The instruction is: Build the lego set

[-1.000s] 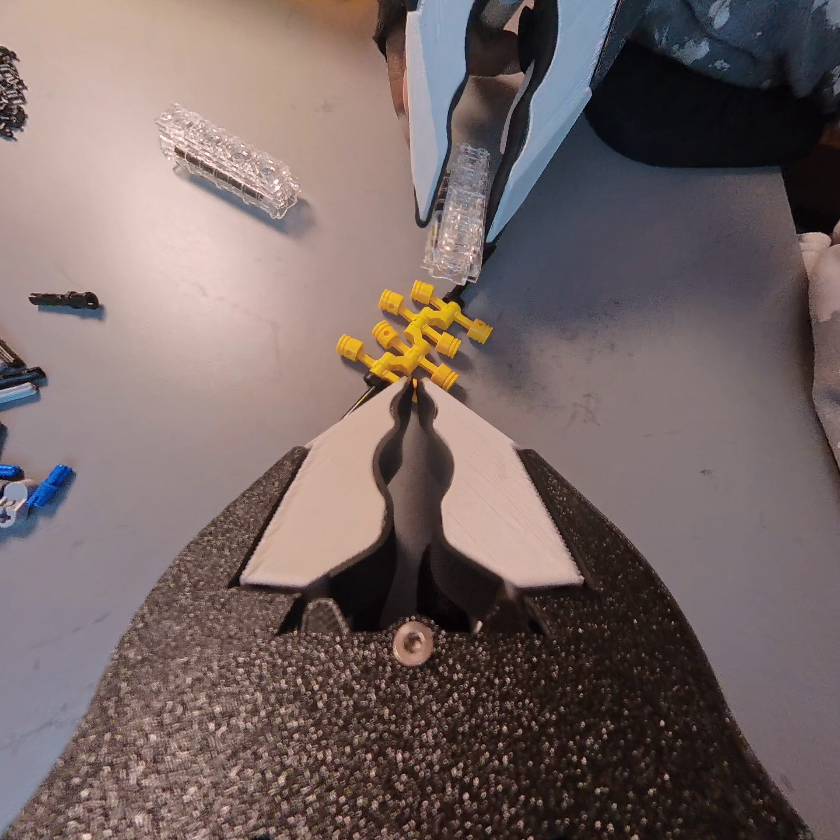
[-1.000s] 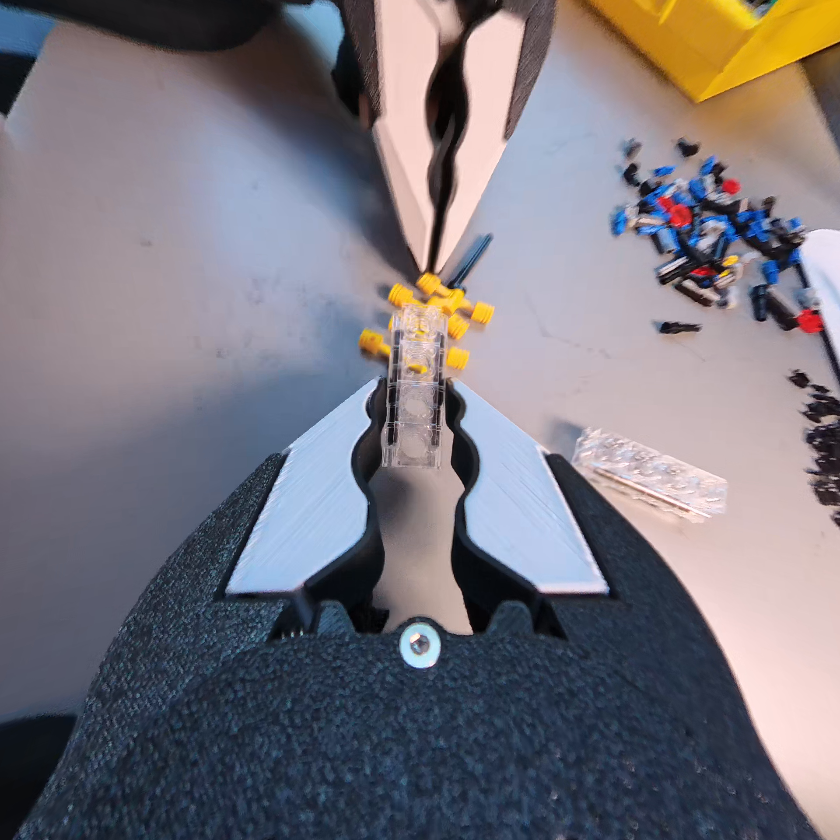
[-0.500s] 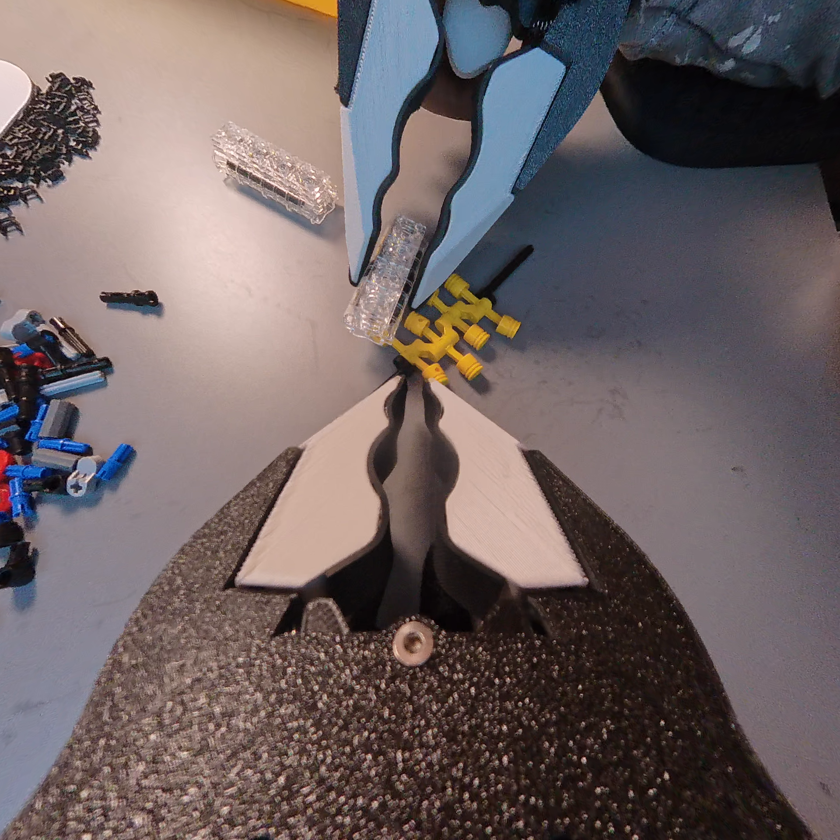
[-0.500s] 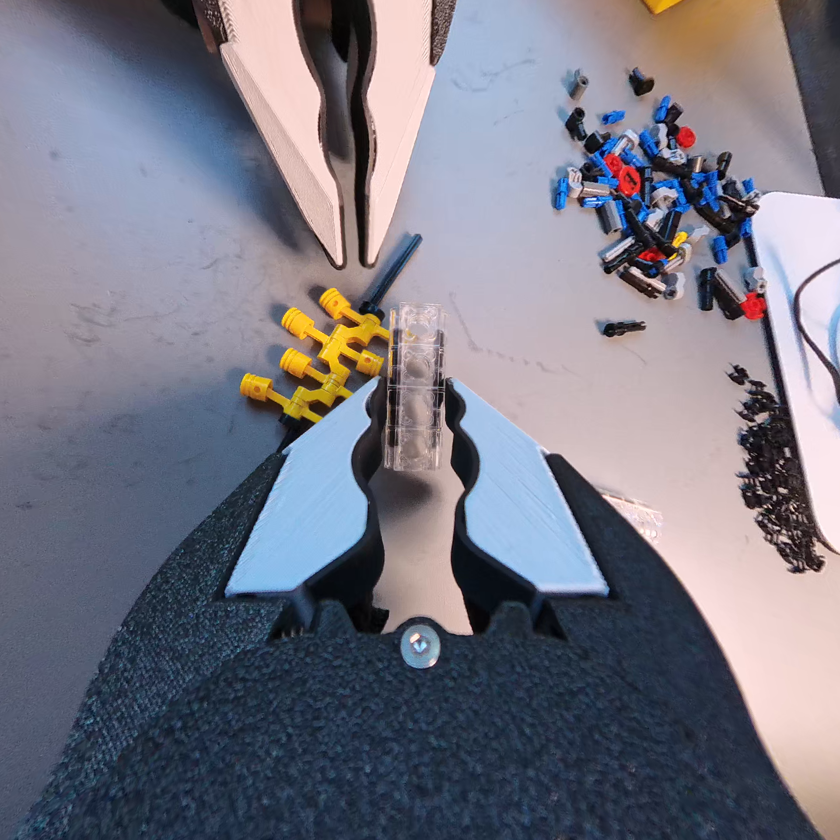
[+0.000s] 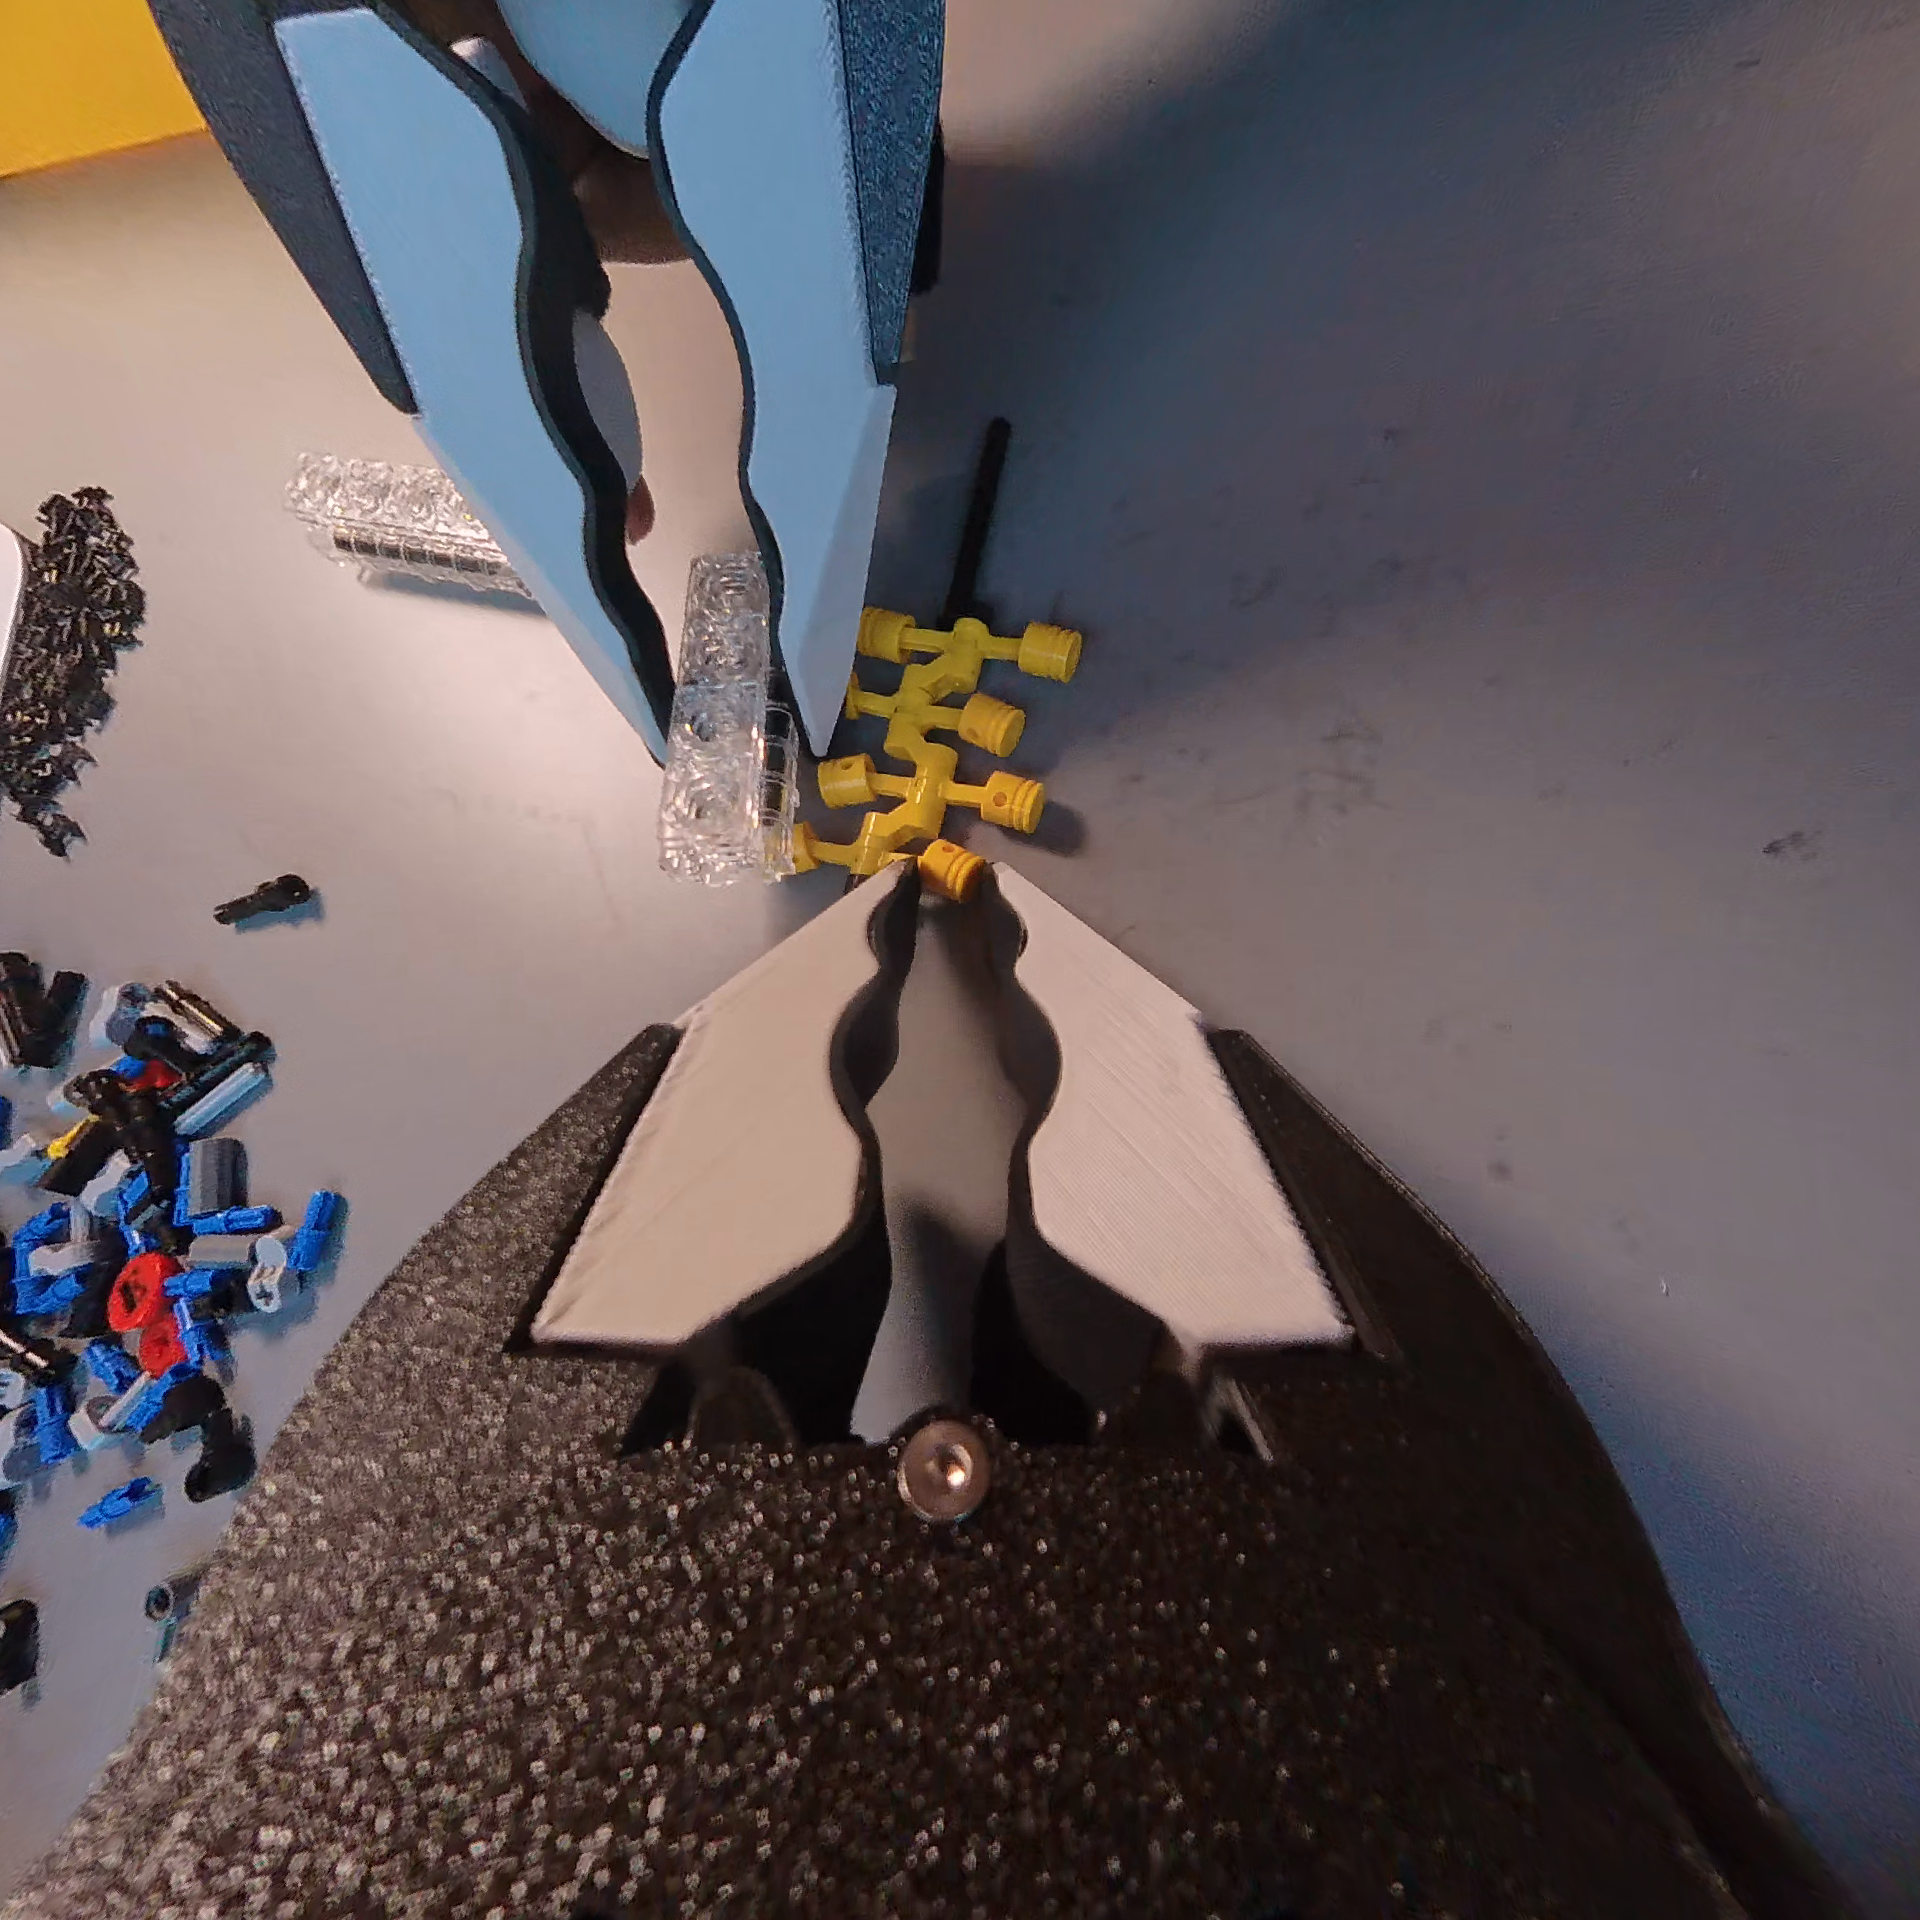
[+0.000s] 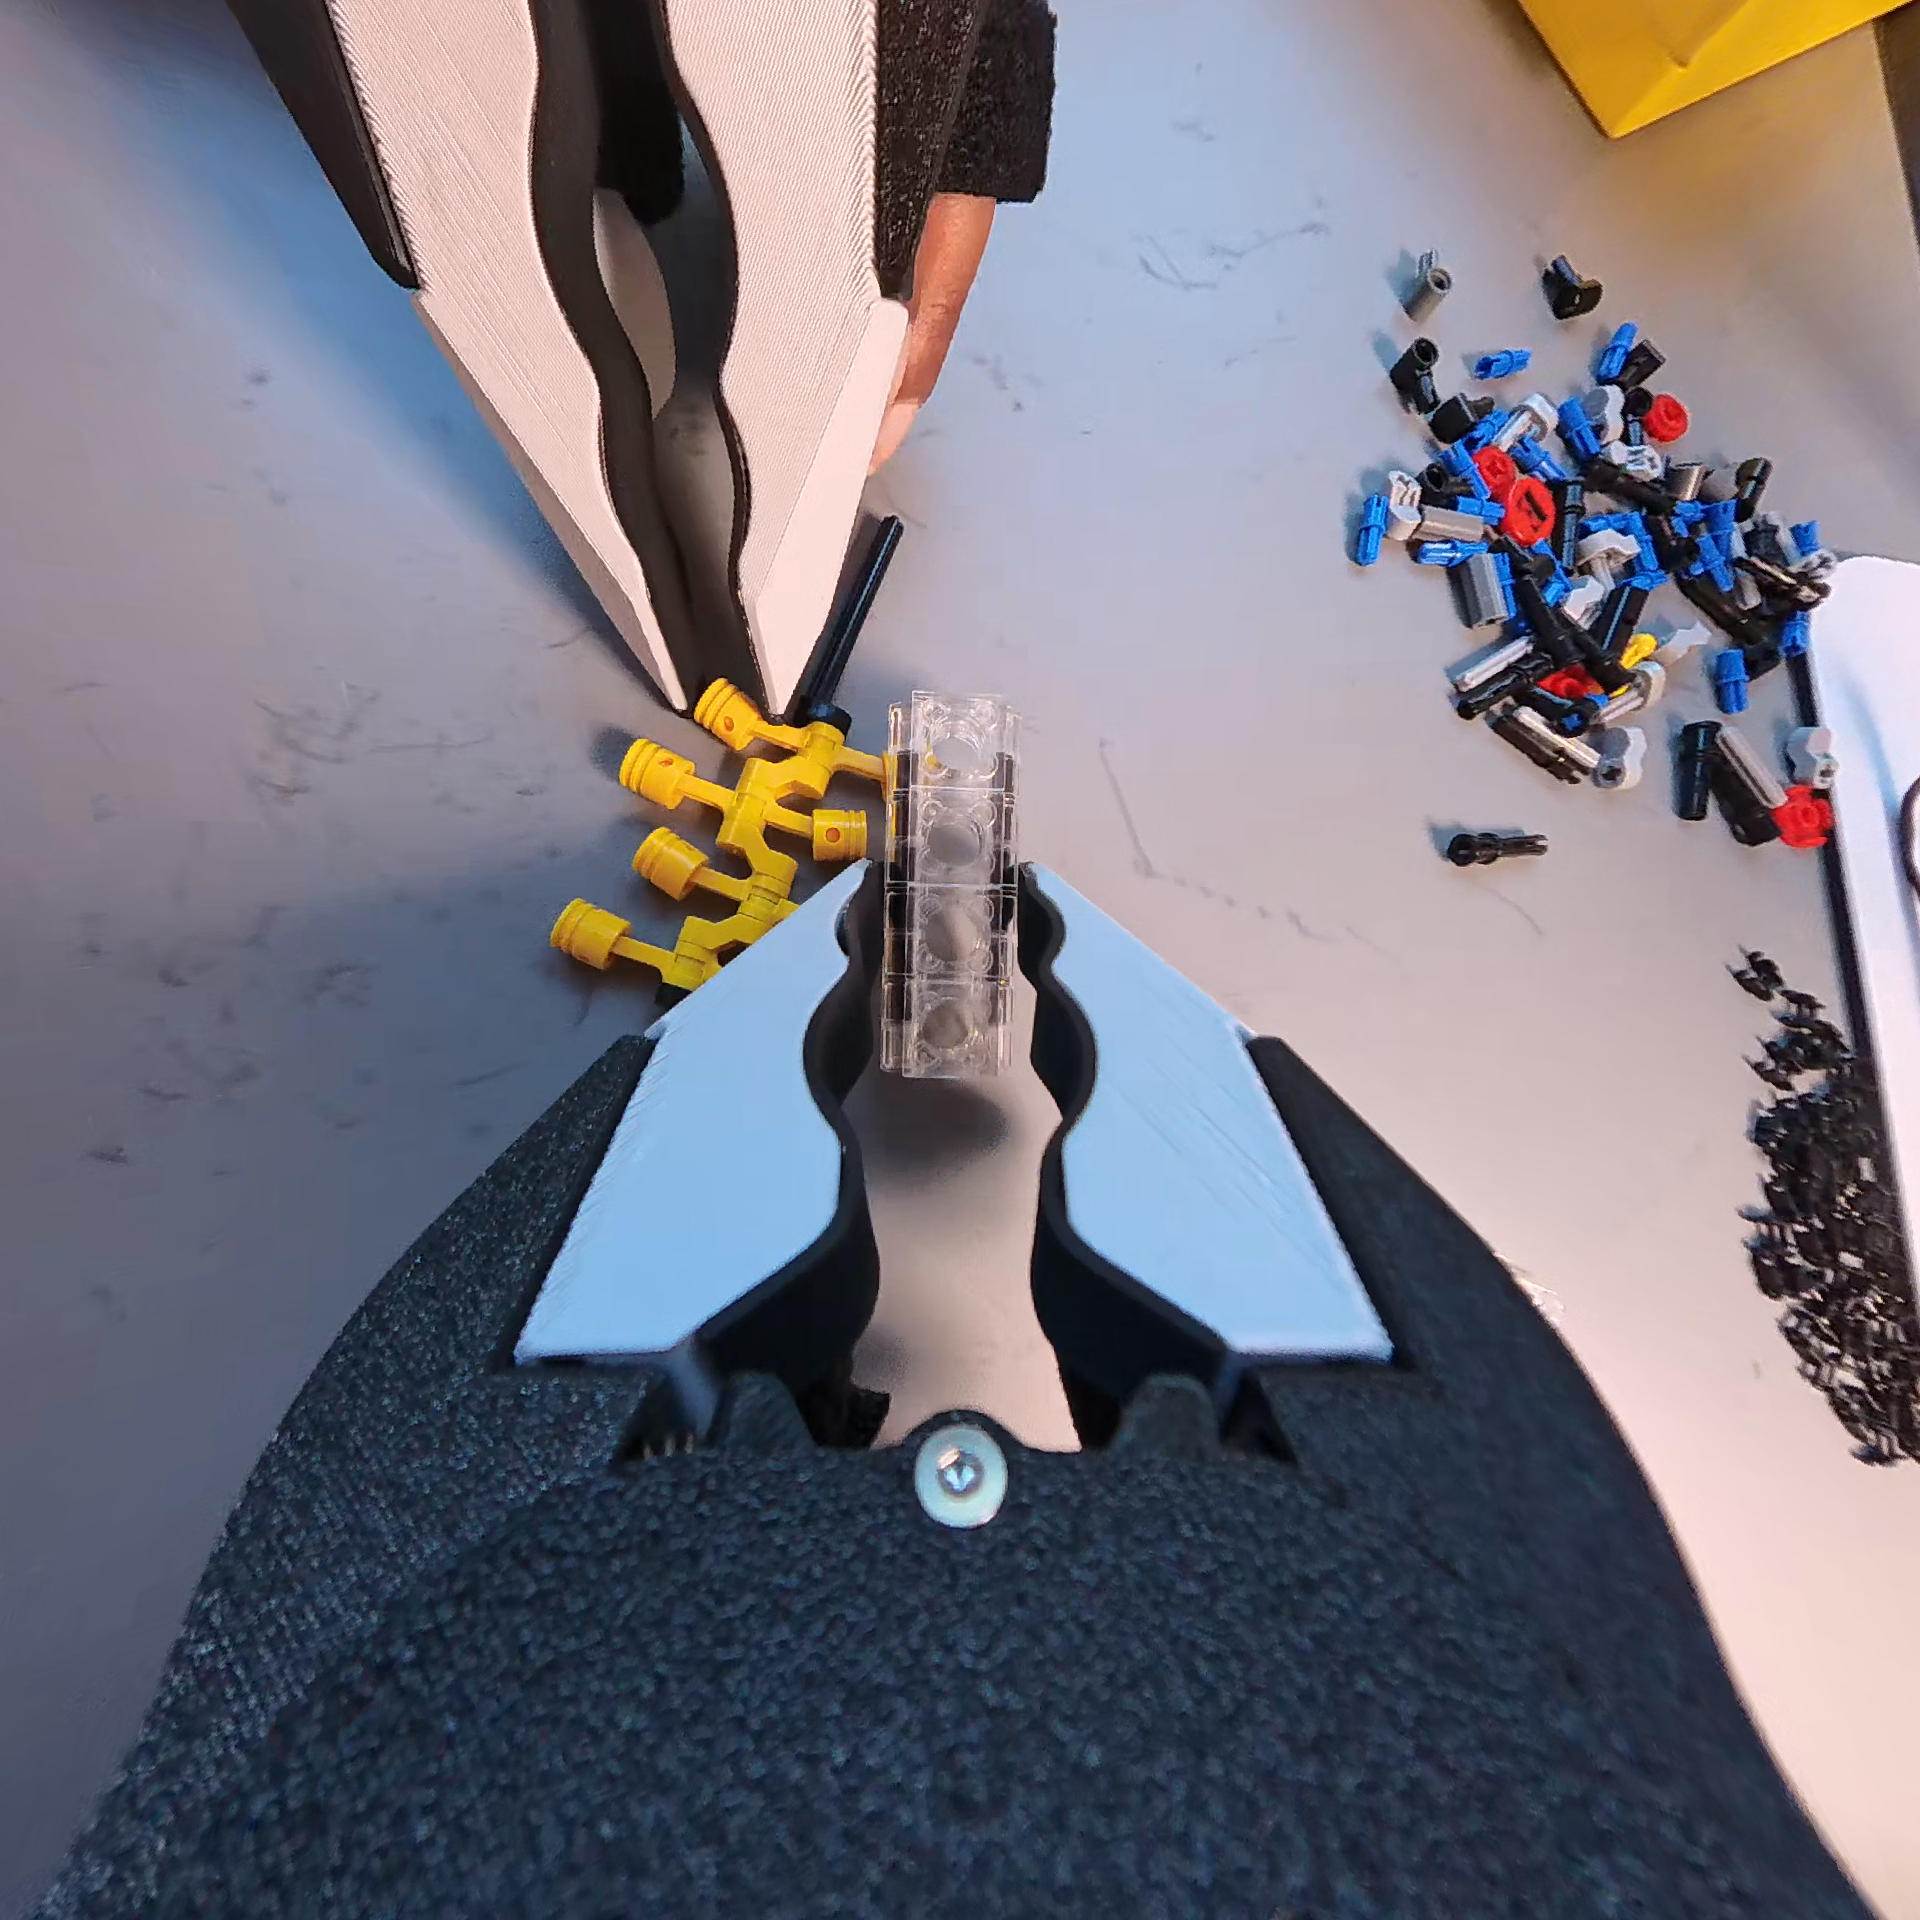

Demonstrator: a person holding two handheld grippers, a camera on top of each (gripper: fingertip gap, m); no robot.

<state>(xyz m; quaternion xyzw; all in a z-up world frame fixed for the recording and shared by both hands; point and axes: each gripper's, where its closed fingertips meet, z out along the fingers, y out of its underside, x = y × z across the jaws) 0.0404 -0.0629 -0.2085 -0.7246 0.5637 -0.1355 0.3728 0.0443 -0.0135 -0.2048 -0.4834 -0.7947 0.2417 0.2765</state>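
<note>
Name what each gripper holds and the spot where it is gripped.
Right gripper clamps the clear block by its long sides, near mid-length. Left gripper pinches a yellow piston at the crankshaft's near end.

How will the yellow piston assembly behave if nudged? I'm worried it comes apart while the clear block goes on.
The yellow piston assembly lies flat, so it probably slides rather than rolls. Its thin rods on an offset crank look jointed, so the pistons may swivel. The left gripper pinches only one end piston, so the rest could pivot.
</note>
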